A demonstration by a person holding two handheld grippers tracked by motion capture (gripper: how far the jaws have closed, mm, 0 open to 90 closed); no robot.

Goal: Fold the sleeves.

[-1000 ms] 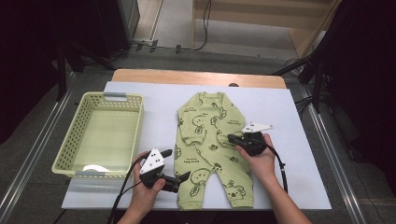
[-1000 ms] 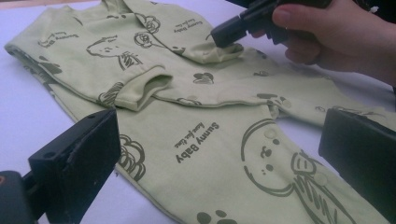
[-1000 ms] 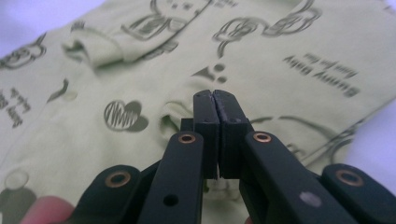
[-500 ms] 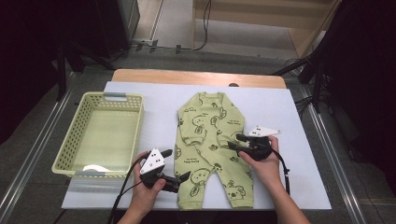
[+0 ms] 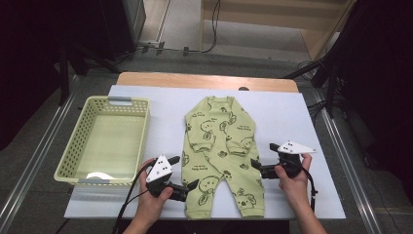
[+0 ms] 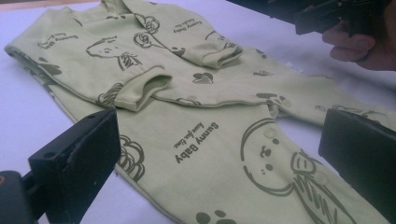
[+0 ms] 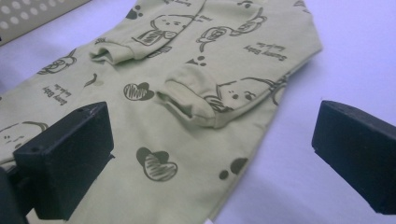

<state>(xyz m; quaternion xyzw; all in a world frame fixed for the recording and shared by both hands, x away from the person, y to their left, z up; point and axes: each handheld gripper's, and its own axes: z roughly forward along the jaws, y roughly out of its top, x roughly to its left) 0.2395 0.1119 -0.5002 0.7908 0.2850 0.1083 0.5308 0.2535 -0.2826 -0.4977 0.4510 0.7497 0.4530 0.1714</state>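
Observation:
A pale green baby romper [image 5: 219, 146] with dark cartoon prints lies flat on the white sheet, both sleeves folded in across its chest. My left gripper [image 5: 186, 171] sits at the romper's lower left edge, beside one leg, open; in the left gripper view its jaws [image 6: 217, 154] straddle the printed cloth without pressing it. My right gripper [image 5: 263, 157] hovers just off the romper's right edge. Its jaws have just been opening and stand open with nothing between them. In the right gripper view [image 7: 210, 154] the folded sleeve cuff [image 7: 187, 100] lies a little ahead.
A pale green plastic basket [image 5: 117, 101] stands at the left of the sheet with a small white thing [image 5: 97, 176] in its near corner. The table's wooden far edge [image 5: 204, 80] runs behind the sheet. Bare sheet [image 5: 302, 117] lies right of the romper.
My right gripper has drawn back to the right, off the romper's sleeve, and its jaws have gone from shut to open. The left gripper has stayed in place.

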